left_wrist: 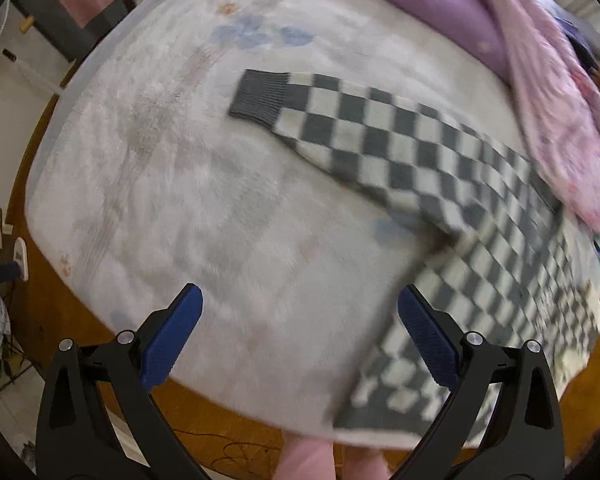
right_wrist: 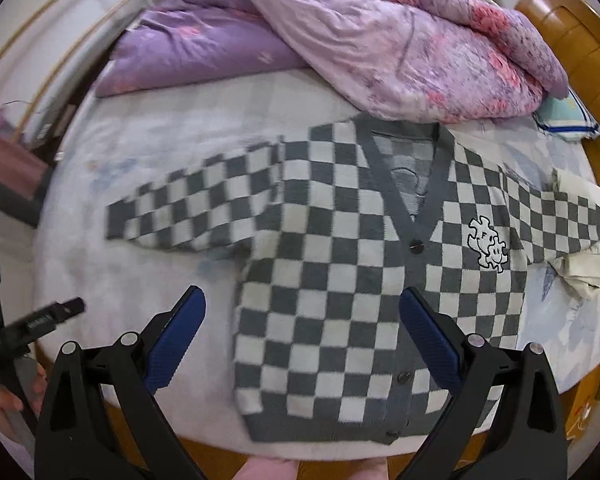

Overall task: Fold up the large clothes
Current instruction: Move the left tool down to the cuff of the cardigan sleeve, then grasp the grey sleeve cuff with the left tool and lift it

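Checkered cardigan [right_wrist: 340, 280] lay flat, front up, on the white bed [right_wrist: 140, 280], one sleeve [left_wrist: 340, 120] spread sideways — collar touching the pink quilt [right_wrist: 420, 60]. Left gripper [left_wrist: 300, 336] and right gripper [right_wrist: 302, 336] hovered above it, jaws wide apart, holding nothing.

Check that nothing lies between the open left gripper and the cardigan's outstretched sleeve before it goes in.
Nothing visible blocks it. Between the left gripper and the sleeve of the checkered cardigan there is only bare white bedsheet. The pink quilt lies beyond the sleeve.
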{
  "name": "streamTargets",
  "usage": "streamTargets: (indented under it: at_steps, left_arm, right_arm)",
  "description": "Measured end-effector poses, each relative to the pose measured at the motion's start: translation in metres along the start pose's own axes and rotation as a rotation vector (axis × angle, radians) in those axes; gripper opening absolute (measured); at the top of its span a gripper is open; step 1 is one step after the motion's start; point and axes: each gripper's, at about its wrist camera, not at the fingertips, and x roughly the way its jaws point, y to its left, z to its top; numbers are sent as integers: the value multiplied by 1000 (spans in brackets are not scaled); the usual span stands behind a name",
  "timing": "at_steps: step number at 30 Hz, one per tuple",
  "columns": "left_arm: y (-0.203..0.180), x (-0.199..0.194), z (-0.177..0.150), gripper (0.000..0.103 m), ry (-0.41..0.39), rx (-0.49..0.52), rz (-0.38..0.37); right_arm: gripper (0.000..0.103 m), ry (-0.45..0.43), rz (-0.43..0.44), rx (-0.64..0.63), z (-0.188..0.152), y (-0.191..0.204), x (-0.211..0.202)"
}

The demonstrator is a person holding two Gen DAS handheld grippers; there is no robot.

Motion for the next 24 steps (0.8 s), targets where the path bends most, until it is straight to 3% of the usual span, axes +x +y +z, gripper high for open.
streamTargets:
  at_steps: [2,4,7,9,12,15,18,20,21,24]
  left_arm:
    - [9,27,22,98,22,-39,-25]
    - [20,56,46,98,38,-110,-110]
    - [27,92,75,98,63,-163,-106]
    - [30,117,95,98,75,-186,-143]
    - [35,144,121,97,59,-230,-110]
    - [41,164,145,97,26,-254,-132]
    - [51,187,166,97,12,-295,-70]
    - [60,200,173,81,22,-344,-79]
    - [64,202,175,81,5,-369,-79]
    - [61,191,178,55,-98,-328,-47]
  right_arm:
    - [94,20,-27,31,12,-4,23]
    - [94,34,-43,56,23,-8,42]
    - [94,51,-82,80,39,-11,71]
    - [94,41,-105,66,48,-11,94]
    - [93,92,-182,6,54,-8,135]
    - [93,153,-181,4,53,-11,167]
    - [93,178,-195,-24,49,-7,184]
    - [93,183,-198,-49,46,-1,191]
    - [93,183,-201,-72,43,3,193]
    - [93,147,-227,-182,37,22,196]
